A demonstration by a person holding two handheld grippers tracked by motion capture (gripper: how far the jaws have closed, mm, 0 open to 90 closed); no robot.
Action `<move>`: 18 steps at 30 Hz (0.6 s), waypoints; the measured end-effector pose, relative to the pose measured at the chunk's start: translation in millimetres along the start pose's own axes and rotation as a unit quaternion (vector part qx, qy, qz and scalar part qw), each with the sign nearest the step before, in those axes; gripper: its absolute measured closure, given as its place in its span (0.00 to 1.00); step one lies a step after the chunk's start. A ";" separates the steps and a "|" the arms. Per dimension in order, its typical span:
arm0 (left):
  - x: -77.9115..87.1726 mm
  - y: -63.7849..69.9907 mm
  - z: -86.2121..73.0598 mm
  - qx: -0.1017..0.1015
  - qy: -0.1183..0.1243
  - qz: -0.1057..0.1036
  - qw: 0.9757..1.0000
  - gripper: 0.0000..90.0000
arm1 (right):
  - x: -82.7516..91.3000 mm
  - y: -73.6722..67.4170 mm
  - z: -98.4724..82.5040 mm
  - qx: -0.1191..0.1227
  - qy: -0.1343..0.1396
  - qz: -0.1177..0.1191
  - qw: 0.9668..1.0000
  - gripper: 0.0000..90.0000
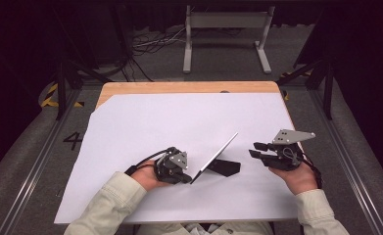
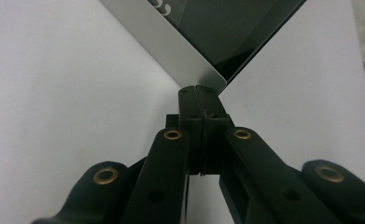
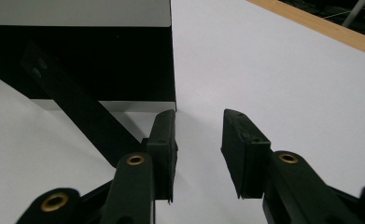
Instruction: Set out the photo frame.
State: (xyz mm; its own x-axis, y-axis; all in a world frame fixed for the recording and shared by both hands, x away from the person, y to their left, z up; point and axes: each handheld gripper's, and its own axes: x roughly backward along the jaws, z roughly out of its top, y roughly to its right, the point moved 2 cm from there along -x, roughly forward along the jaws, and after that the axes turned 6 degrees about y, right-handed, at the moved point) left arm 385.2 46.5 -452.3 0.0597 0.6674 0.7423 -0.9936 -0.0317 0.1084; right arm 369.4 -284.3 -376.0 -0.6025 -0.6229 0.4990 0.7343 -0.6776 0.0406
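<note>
Tablet sits tilted on its black stand mid-desk, left gripper fingers pinched shut on its near corner. Right gripper fingers gape empty just beside it. White sheet covers the wooden desk; dark room, "4" on the floor.

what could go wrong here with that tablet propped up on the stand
1. The left gripper pinches the tablet only at one corner, so it might slip or twist out.
2. The tablet leans tilted on its black stand; a push could fold the stand or tip the tablet flat onto the white sheet.
3. The right gripper is open and close beside the tablet's edge, so it might knock it.
</note>
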 end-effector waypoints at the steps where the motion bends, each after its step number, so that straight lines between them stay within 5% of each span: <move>1: -1.4 1.6 1.1 -0.001 0.000 -0.005 1.000 1.00 | 0.2 -0.1 0.1 0.000 0.000 0.000 1.000 0.72; 18: -19.1 16.3 18.5 -0.026 -0.006 -0.046 0.999 1.00 | 4.8 1.4 -1.4 -0.005 0.001 -0.006 1.000 0.71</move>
State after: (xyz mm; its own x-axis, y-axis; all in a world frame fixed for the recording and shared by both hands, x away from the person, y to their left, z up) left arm 369.7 19.5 -452.5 0.1512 0.6567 0.7388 -0.9876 0.0681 0.1417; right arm 367.1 -288.8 -374.7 -0.6115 -0.6162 0.4963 0.7244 -0.6883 0.0380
